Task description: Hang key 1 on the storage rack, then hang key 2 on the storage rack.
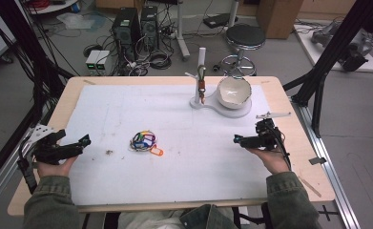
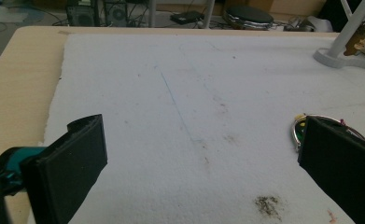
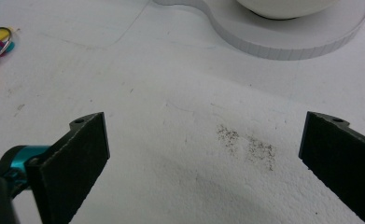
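While both claws hover low over the white mat (image 1: pixel 184 157) with nothing between their pads, each has its jaws spread wide apart. From the left claw (image 1: pixel 79 143), the bunch of coloured key tags (image 1: pixel 145 141) lies at three o'clock, well apart; from the right claw (image 1: pixel 239 140) it lies at nine o'clock. Beyond the right claw, at eleven o'clock, a white stand (image 1: pixel 201 76) with hanging keys and a white bowl (image 1: pixel 233 92) share a base on the desk (image 1: pixel 69 95).
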`<action>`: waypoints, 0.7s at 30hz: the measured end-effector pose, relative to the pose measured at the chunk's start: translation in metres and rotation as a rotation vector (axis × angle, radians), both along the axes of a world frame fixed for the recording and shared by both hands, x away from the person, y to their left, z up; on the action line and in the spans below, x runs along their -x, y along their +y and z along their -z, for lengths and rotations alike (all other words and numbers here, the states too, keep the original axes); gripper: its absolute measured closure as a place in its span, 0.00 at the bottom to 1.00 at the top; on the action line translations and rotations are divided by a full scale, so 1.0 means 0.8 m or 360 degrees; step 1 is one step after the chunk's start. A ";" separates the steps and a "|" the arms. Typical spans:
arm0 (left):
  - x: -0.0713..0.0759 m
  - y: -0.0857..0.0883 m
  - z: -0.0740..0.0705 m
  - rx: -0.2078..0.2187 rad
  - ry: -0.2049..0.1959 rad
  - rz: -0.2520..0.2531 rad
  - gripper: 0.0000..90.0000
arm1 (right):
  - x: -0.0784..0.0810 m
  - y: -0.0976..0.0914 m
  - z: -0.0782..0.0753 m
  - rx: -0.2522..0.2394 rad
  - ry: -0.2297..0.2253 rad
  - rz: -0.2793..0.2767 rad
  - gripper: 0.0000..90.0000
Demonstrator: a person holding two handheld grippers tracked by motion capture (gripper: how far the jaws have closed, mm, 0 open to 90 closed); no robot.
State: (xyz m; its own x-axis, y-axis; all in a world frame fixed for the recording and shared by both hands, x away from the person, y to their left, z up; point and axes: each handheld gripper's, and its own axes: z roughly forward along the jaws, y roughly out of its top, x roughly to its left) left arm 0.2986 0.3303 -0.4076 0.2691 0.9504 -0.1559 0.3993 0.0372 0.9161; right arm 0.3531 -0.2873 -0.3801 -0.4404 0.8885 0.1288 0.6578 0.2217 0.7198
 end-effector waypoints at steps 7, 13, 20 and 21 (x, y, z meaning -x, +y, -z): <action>0.000 0.000 0.000 0.0002 0.0003 0.0007 0.02 | 0.021 -0.008 0.009 -0.0024 -0.0121 0.0068 0.01; -0.003 -0.002 0.001 0.0003 0.0013 0.0021 0.02 | 0.031 -0.016 0.020 -0.0054 -0.0146 0.0139 0.01; -0.007 -0.005 -0.002 -0.0048 0.0008 0.0036 0.02 | 0.044 -0.017 0.021 -0.0069 -0.0280 0.0152 0.01; -0.008 -0.006 -0.003 -0.0055 0.0007 0.0042 0.02 | 0.044 -0.016 0.021 -0.0064 -0.0290 0.0150 0.01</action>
State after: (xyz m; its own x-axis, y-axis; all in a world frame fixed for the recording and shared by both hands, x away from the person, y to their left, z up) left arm 0.3052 0.3252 -0.4053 0.2937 0.9478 -0.1245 0.4039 -0.0050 0.9148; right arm 0.3175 -0.3005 -0.3966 -0.3751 0.9225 0.0906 0.5322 0.1343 0.8359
